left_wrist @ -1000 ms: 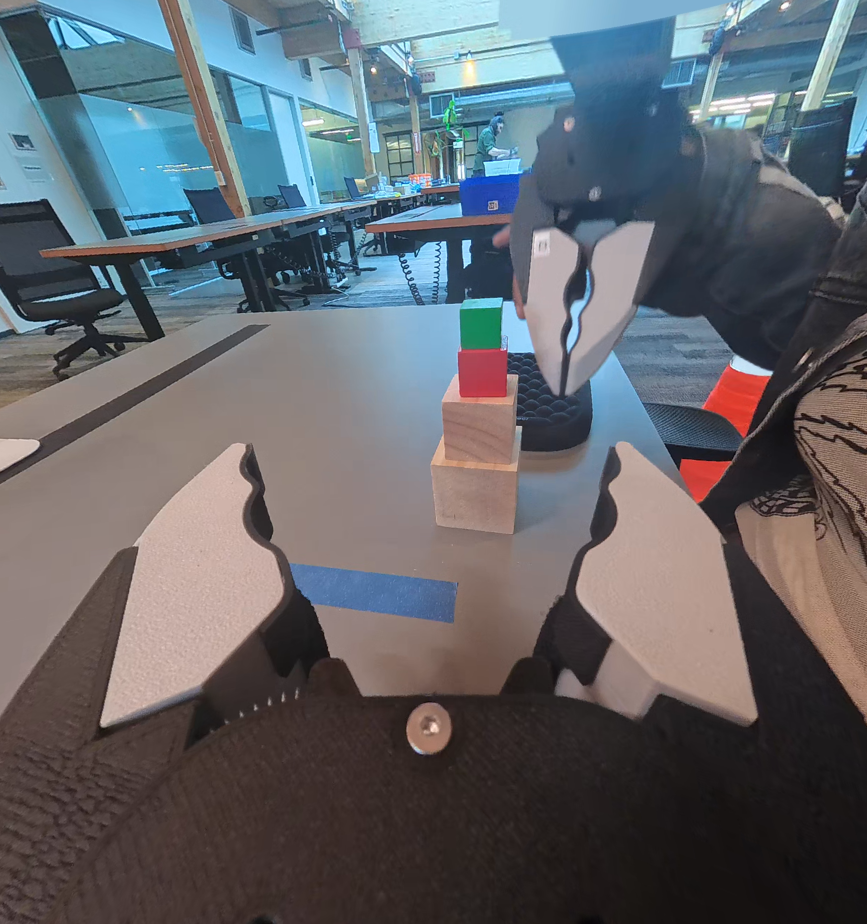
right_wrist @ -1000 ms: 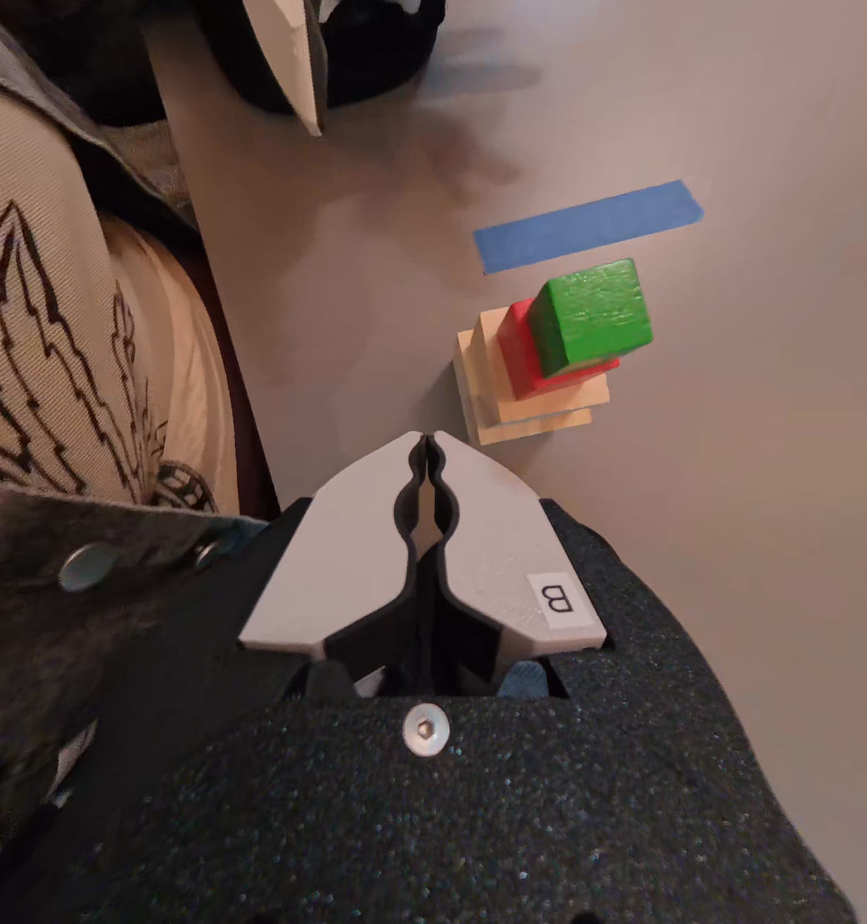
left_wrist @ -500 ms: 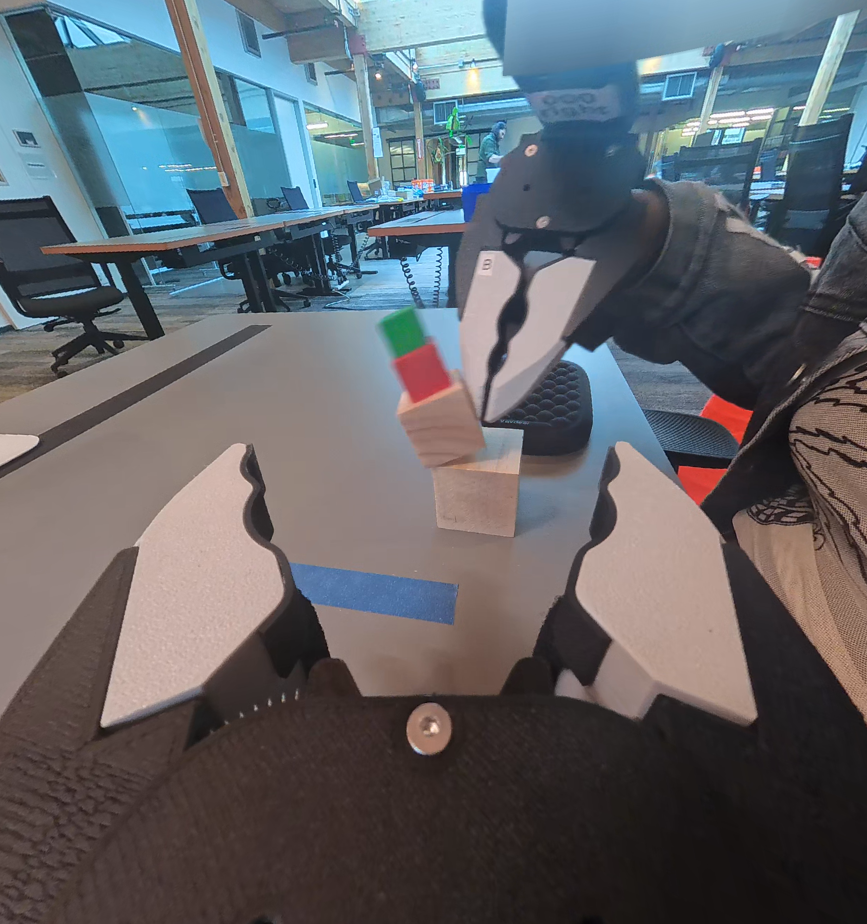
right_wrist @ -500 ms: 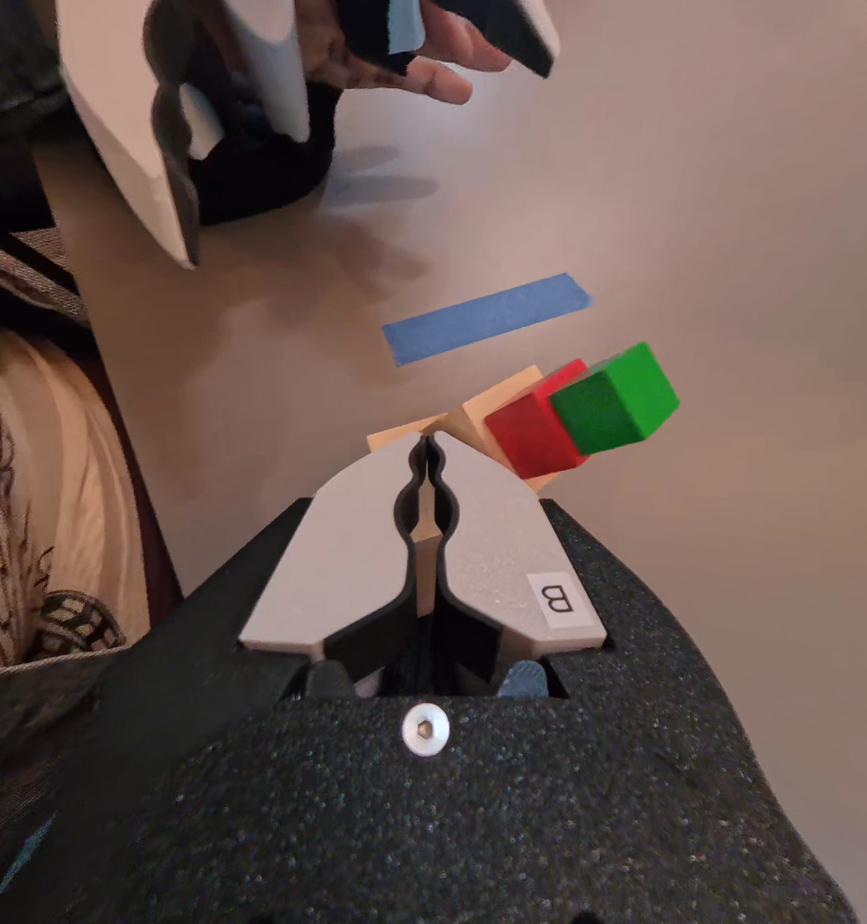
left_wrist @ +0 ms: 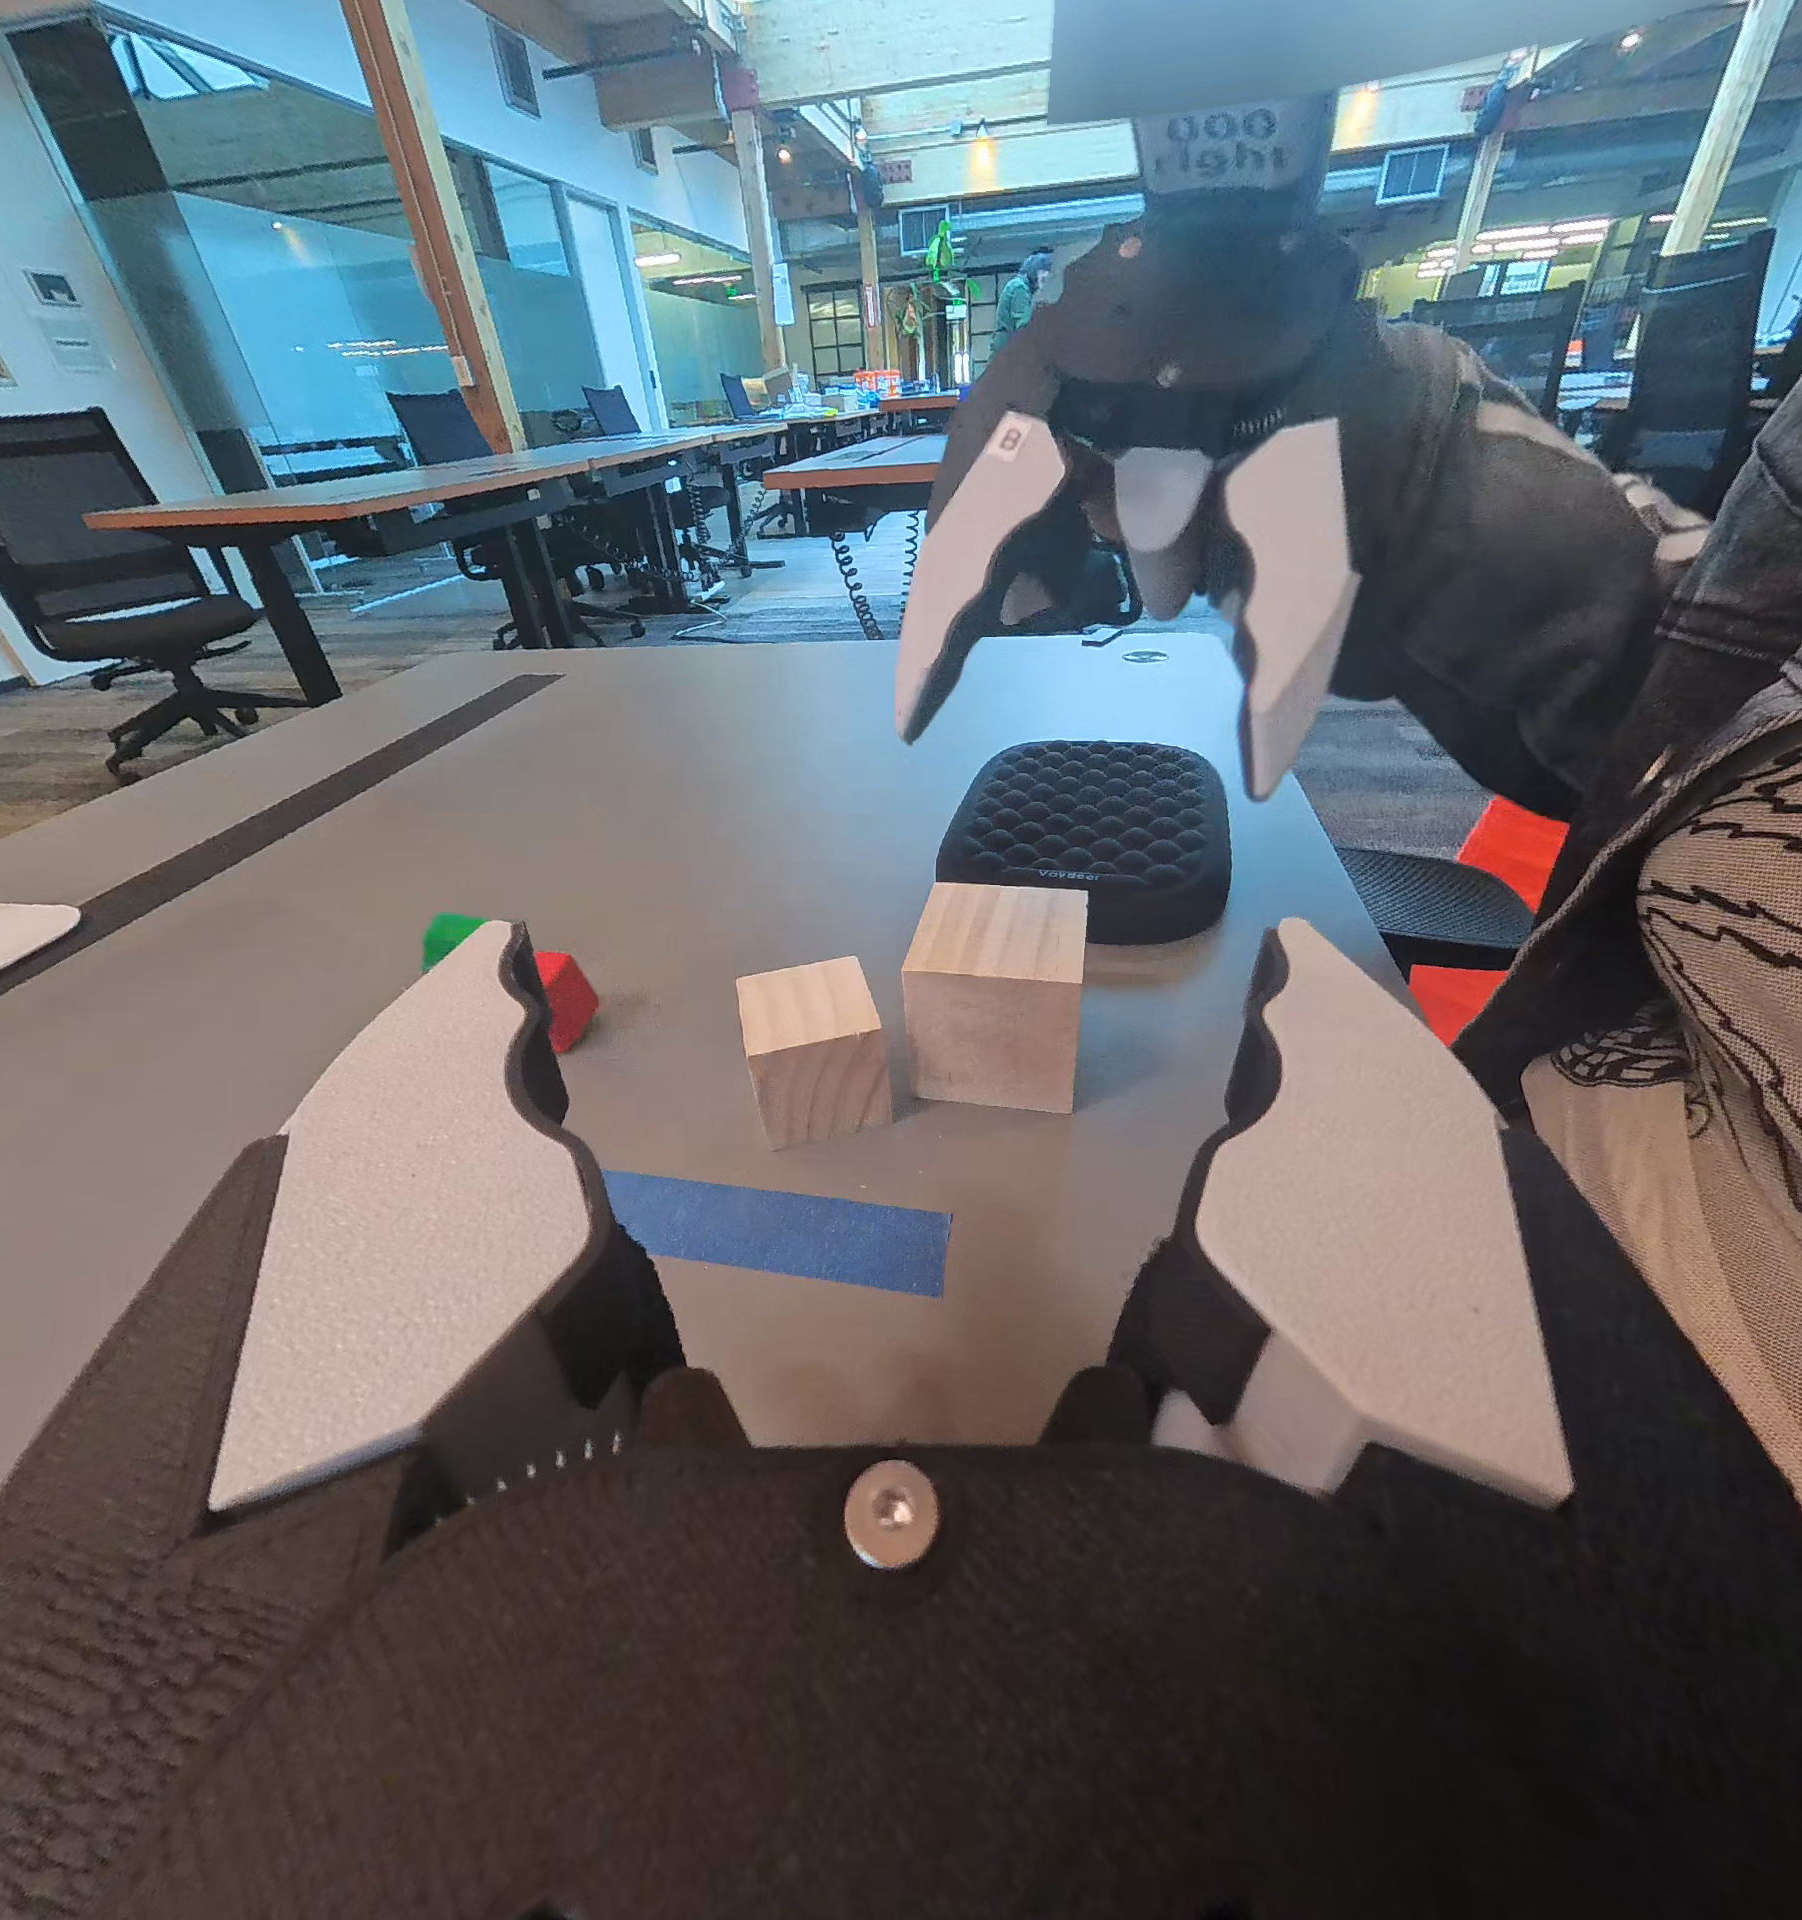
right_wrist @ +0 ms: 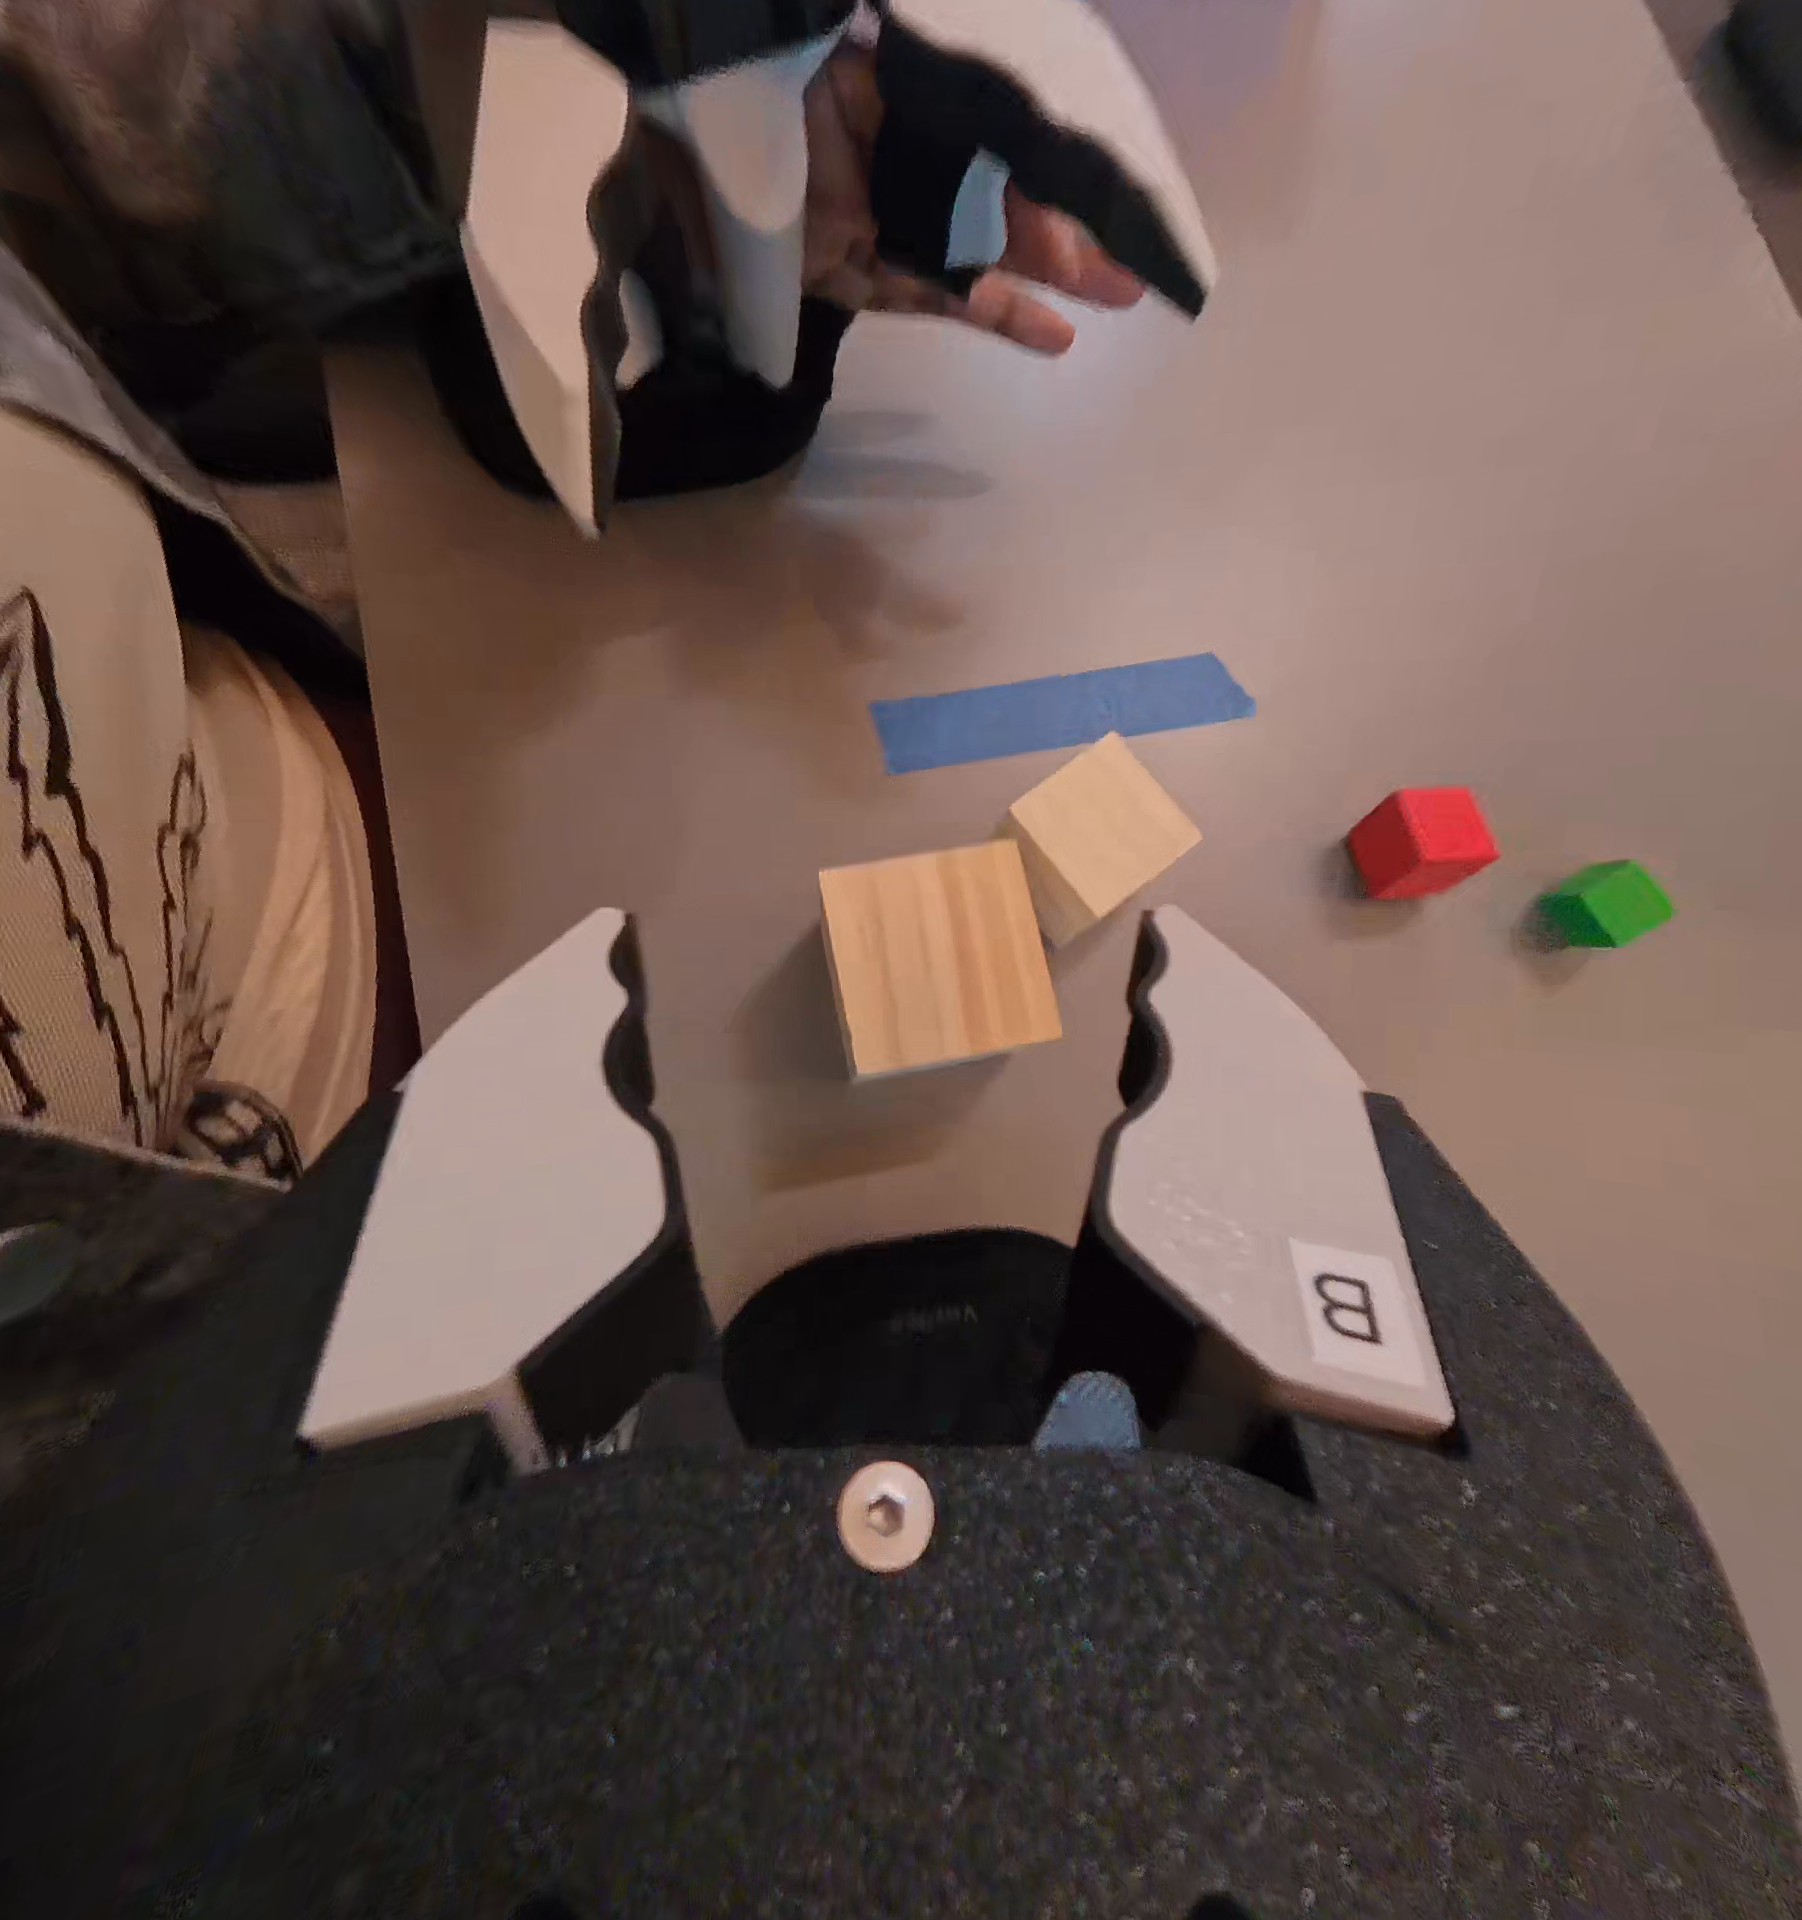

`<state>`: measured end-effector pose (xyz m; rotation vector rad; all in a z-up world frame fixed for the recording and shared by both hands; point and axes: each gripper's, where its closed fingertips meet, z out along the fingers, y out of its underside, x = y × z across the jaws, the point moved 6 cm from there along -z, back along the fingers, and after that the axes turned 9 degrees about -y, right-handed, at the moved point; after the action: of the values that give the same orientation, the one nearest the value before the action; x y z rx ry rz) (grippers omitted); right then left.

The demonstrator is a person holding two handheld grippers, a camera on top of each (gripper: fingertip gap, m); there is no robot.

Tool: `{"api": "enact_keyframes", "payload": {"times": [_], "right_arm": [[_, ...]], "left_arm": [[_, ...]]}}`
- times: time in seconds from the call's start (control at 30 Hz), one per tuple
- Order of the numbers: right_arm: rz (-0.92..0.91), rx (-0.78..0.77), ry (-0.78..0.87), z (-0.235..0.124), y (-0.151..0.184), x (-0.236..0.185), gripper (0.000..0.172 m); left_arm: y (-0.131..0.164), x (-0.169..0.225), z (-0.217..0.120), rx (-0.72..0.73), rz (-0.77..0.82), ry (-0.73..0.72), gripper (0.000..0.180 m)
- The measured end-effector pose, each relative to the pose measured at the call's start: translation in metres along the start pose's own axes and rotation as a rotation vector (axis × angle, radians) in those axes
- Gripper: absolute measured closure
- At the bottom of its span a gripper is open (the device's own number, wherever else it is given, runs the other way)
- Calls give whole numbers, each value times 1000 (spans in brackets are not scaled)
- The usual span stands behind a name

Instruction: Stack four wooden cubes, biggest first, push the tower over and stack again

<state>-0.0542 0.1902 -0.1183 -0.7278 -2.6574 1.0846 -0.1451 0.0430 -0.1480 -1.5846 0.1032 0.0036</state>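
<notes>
The big pale wooden cube sits just ahead of the spread, empty right gripper, probably nearer than the open left gripper

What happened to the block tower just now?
The shut right tongs pushed it over, then opened and lifted. The mid cube dropped beside the big cube; the red cube and green cube rolled away. The big cube, blue tape and open left tongs stayed put.
</notes>
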Motion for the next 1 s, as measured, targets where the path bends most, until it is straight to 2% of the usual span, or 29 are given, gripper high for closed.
{"api": "enact_keyframes", "payload": {"times": [0.07,0.37,0.63,0.8,0.9,1.0], "right_arm": [[-15,-76,-13,1,7,-1,77],[-40,-213,-71,10,8,4,84],[-20,-509,-134,42,7,22,98],[16,-680,-166,66,23,24,98],[23,-695,-155,78,32,25,101],[59,-621,-160,77,34,28,101]], "left_arm": [[0,0,0,-1,2,1,55],[0,0,0,-1,-1,0,55],[0,0,0,1,-1,-2,55],[0,1,0,0,6,1,55],[0,2,1,-6,16,6,55],[0,2,1,-6,20,6,55]]}}
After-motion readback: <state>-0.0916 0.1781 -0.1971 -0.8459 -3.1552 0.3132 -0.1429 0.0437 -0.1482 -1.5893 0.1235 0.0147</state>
